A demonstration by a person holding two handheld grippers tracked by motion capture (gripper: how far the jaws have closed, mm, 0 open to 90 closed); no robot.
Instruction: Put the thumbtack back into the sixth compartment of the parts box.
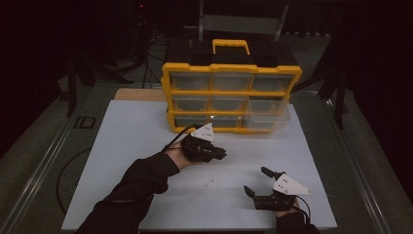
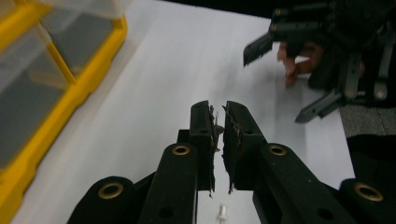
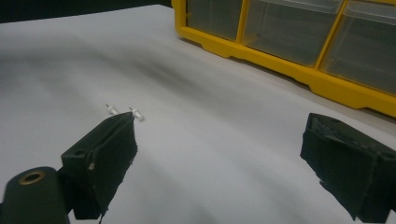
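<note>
Two tiny white pegs [image 3: 123, 111], perhaps pins, lie just past my wide-spread right gripper [image 3: 224, 154]; my left gripper [image 2: 218, 140] is nearly closed, empty.

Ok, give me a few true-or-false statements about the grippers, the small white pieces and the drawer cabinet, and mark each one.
1. The right gripper has its jaws wide apart. True.
2. The left gripper is wide open. False: its jaws are nearly together, with nothing visible between them.
3. Two small white pieces lie on the white board. True.
4. The organizer frame is blue. False: it is yellow.
5. The bottom right drawer sticks out. True.
</note>
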